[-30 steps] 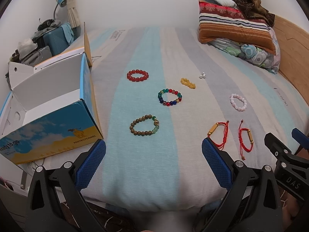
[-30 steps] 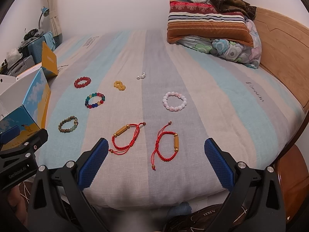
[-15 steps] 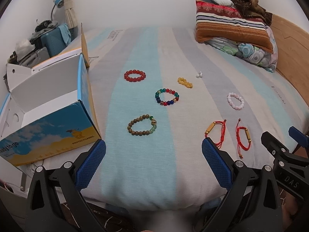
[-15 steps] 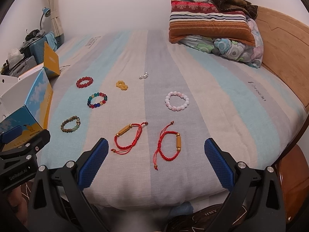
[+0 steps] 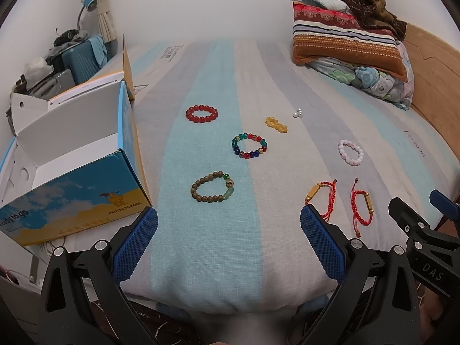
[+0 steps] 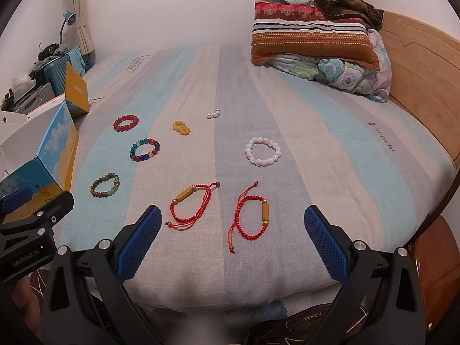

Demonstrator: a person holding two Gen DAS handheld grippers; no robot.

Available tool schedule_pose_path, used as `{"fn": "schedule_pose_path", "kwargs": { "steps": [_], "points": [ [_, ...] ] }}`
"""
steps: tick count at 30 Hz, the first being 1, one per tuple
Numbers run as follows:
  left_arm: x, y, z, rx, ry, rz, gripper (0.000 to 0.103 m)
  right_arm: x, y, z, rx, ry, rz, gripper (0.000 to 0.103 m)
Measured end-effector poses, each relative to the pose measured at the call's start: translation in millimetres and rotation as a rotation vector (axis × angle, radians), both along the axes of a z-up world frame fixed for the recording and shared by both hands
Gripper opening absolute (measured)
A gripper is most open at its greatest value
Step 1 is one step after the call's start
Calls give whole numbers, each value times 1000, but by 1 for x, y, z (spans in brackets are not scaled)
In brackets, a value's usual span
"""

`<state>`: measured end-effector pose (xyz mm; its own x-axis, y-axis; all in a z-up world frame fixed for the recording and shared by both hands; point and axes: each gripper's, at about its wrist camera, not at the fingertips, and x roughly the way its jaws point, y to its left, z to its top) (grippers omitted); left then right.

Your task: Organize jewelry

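Left gripper [image 5: 228, 241] and right gripper [image 6: 230, 240]: both spread wide, holding nothing, hovering at the near edge of the bed [image 6: 330, 120]. Eight-ish jewelry bits scattered mid-bed: brown bead bracelet [image 5: 212, 191] nearest the open box [image 5: 77, 184], two red cord bracelets [image 6: 218, 210] farther from it.

Soft, even indoor light is filling both views, casting only faint shadows on the bed [image 5: 218, 258]. Fisheye distortion is bending the edges, with dark corners. The bottom centre of each frame is blurring, while the bracelets are staying sharp.
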<state>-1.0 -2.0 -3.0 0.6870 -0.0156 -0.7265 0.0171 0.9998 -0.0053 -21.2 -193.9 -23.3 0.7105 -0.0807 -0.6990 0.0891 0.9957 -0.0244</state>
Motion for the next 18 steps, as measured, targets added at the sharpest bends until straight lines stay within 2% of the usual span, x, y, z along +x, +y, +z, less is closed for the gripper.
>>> {"fn": "schedule_pose_path", "kwargs": {
  "steps": [10, 18],
  "points": [
    [7, -2, 9, 13, 6, -2, 97, 5, -2, 13, 0, -7, -4, 96],
    [38, 2, 12, -25, 70, -12, 97, 25, -9, 20, -22, 30, -20, 96]
  ]
}}
